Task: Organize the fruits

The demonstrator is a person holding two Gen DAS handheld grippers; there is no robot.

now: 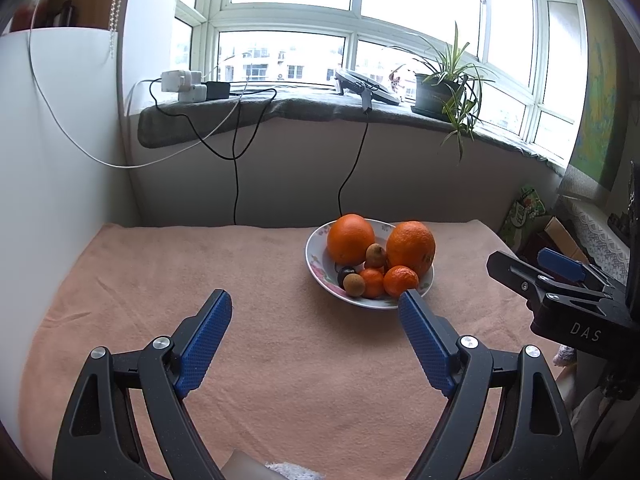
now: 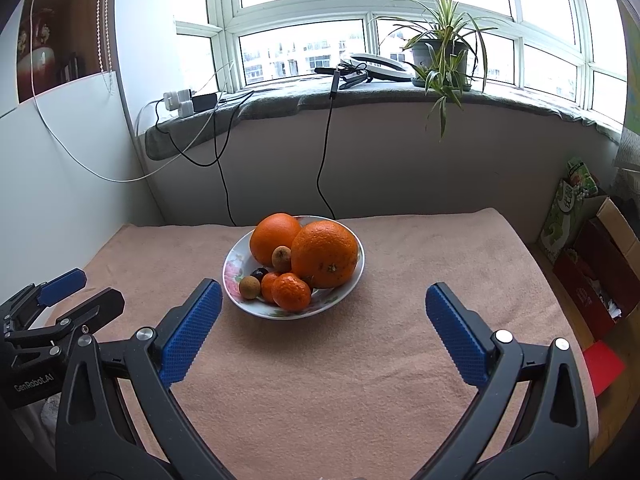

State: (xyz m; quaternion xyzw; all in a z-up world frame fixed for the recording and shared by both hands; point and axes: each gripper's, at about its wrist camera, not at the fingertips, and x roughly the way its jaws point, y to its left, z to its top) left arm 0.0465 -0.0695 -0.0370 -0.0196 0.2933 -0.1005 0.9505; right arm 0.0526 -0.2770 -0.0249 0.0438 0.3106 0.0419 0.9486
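Observation:
A white flowered bowl sits on the pink cloth at the table's far middle. It holds two big oranges, two small mandarins, two small brown fruits and a dark one. My left gripper is open and empty, just in front of the bowl, with its right fingertip by the rim. My right gripper is open and empty, near the bowl's front. Each gripper shows at the edge of the other's view.
The pink cloth covers the table. A white panel stands on the left. A windowsill behind carries chargers, cables, a ring light and a potted plant. Boxes stand off the table's right edge.

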